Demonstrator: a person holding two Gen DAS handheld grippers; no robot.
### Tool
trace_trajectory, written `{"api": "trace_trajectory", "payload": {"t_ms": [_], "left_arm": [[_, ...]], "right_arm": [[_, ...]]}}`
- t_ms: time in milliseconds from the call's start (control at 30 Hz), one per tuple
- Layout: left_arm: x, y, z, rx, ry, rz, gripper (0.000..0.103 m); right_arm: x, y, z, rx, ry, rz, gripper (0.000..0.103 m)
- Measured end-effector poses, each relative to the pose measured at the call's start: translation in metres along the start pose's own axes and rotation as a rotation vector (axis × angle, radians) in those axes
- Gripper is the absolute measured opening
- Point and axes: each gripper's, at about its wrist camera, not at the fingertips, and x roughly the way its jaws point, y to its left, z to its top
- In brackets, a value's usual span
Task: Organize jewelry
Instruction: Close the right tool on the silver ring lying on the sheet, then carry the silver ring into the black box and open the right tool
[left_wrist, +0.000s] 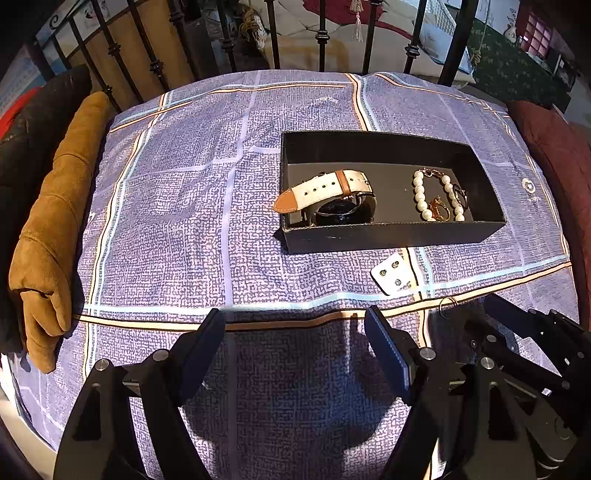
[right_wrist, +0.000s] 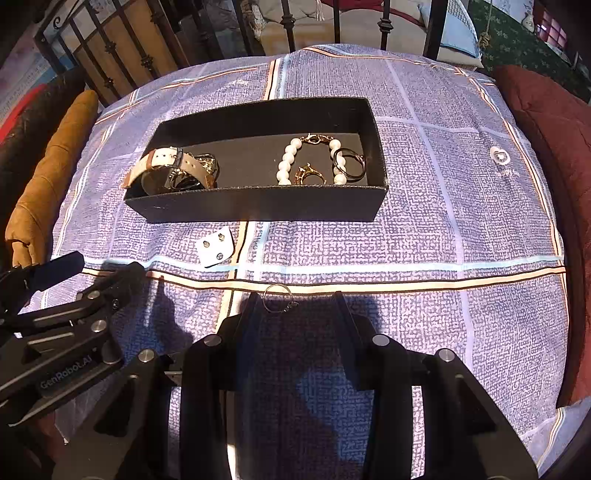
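watch (left_wrist: 328, 195), pearls (left_wrist: 421, 195) (boxed); loose ring (right_wrist: 277, 299)

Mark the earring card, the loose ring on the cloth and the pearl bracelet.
earring card (right_wrist: 216, 246), right wrist view, middle of the white card.
loose ring (right_wrist: 277, 299), right wrist view, inside its thin hoop.
pearl bracelet (left_wrist: 420, 195), left wrist view, a pearl on its left strand.

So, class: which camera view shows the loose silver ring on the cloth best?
The right wrist view: the ring lies centred just ahead of the open right gripper, its whole hoop clear. In the left wrist view the ring sits small near the lower right, partly in shadow.
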Motion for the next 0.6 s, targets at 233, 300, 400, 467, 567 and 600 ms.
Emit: {"api": "trace_trajectory", "payload": {"t_ms": [233,300,400,467,567,600], "left_arm": [[0.006,0.003,0.002,-0.004,0.007,0.002,0.076],[0.009,0.004,0.002,-0.005,0.013,0.004,0.076],[0.017,0.004,0.001,-0.011,0.032,-0.002,0.076],[0.022,0.004,-0.002,-0.012,0.047,-0.007,0.076],[0.036,0.003,-0.009,-0.006,0.092,-0.028,0.064],[0.035,0.002,-0.011,0.009,0.072,-0.029,0.06]], "right_arm": [[0.015,0.002,0.0,-0.008,0.024,-0.014,0.04],[0.018,0.004,-0.001,-0.023,0.02,-0.026,0.04],[0.021,0.012,-0.002,-0.065,0.012,-0.063,0.036],[0.021,0.018,-0.004,-0.103,0.008,-0.082,0.021],[0.019,0.021,-0.003,-0.111,0.009,-0.085,0.009],[0.017,0.019,-0.002,-0.095,0.007,-0.072,0.009]]}}
